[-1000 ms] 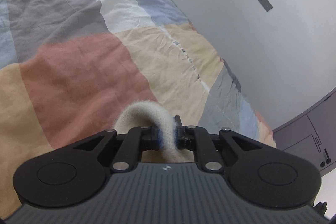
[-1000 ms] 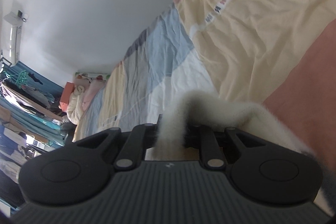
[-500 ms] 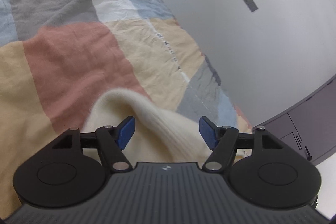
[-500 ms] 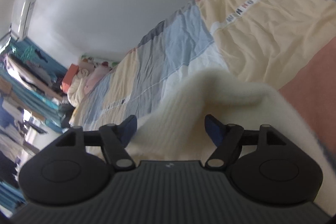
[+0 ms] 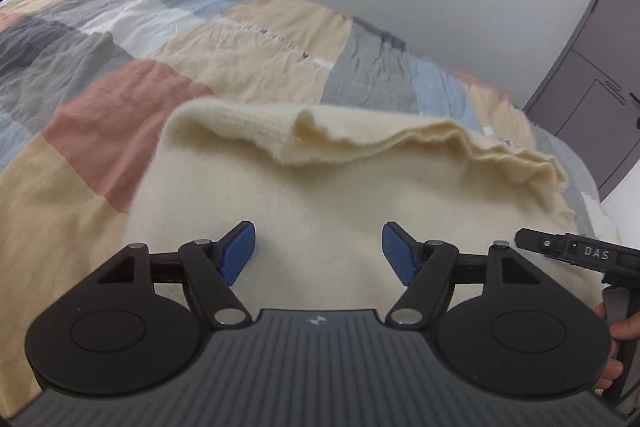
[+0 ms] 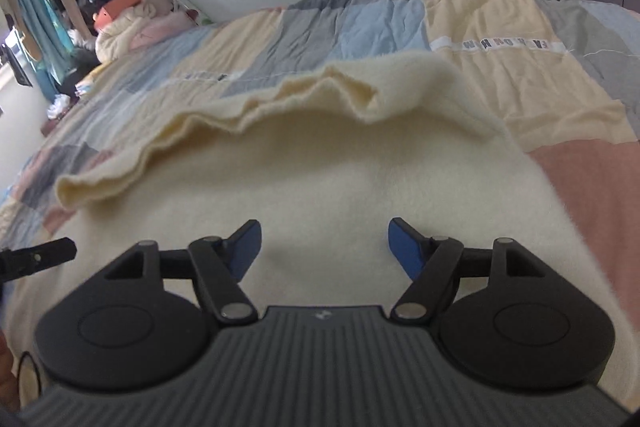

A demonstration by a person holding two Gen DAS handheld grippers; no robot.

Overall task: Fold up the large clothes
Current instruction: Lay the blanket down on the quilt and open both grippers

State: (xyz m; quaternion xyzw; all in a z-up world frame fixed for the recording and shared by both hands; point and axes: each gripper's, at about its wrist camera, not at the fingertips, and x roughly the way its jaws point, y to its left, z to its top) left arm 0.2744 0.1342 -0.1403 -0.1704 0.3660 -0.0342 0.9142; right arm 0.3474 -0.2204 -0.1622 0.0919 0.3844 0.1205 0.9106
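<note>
Cream knit sweater (image 5: 340,195) dropped flat on the patchwork bed (image 5: 256,67), fold laid over!

Both tongs have just been opening: left tongs (image 5: 319,251) and right tongs (image 6: 325,247) now stand spread, nothing between them, the pinched hem released near the bed's wall-side edge. Rumpled top edge wants smoothing. Pillows (image 6: 132,27) sit well apart; nothing blocks the next fold.
</note>
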